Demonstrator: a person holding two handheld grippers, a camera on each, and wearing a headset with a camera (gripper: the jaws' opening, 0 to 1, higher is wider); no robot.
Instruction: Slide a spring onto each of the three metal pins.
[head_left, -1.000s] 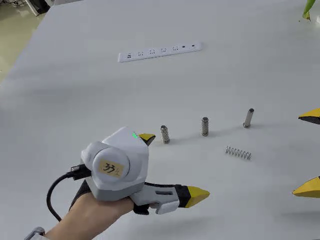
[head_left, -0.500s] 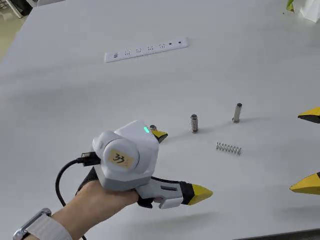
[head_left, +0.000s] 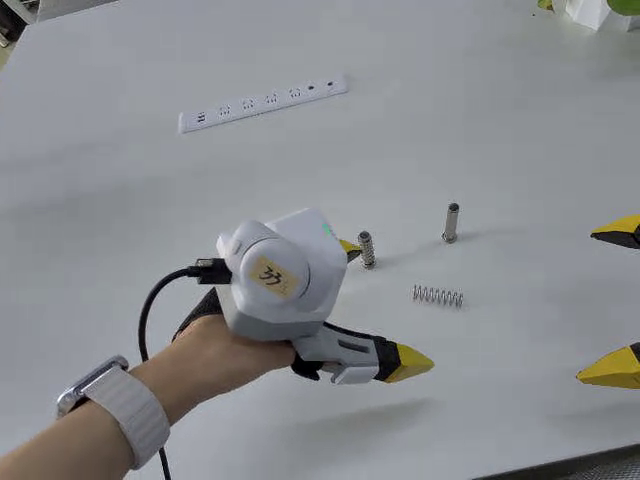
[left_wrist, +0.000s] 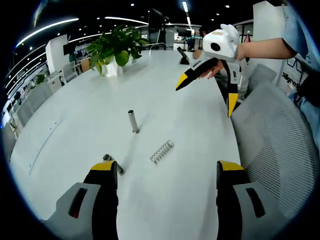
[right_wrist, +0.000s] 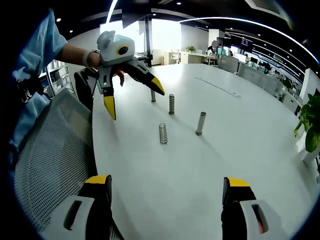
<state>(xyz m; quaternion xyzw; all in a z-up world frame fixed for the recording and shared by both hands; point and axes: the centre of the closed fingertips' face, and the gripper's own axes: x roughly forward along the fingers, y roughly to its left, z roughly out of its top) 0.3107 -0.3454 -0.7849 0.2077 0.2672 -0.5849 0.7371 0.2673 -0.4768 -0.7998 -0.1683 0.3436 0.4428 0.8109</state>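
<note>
Now, your left gripper (head_left: 385, 305) hangs wide open and empty, upper jaw just beside a sprung pin (head_left: 367, 250). The loose spring (head_left: 438, 295) lies flat at 7 o'clock of the bare pin (head_left: 451, 222). Your right gripper (head_left: 612, 300), also wide and empty, waits at 3 o'clock: pinch the spring lightly near one end, tip it upright, and line its bore over the pin top.

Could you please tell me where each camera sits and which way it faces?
Head view: on the person's head, looking down at the table; a hand holds the left gripper, right gripper at the right edge.
Left gripper view: rides the left gripper, faces the right gripper across the table; own open jaws below.
Right gripper view: rides the right gripper, faces back at the left gripper; own open jaws below.
Shared: all three show the bare pin and loose spring.
</note>
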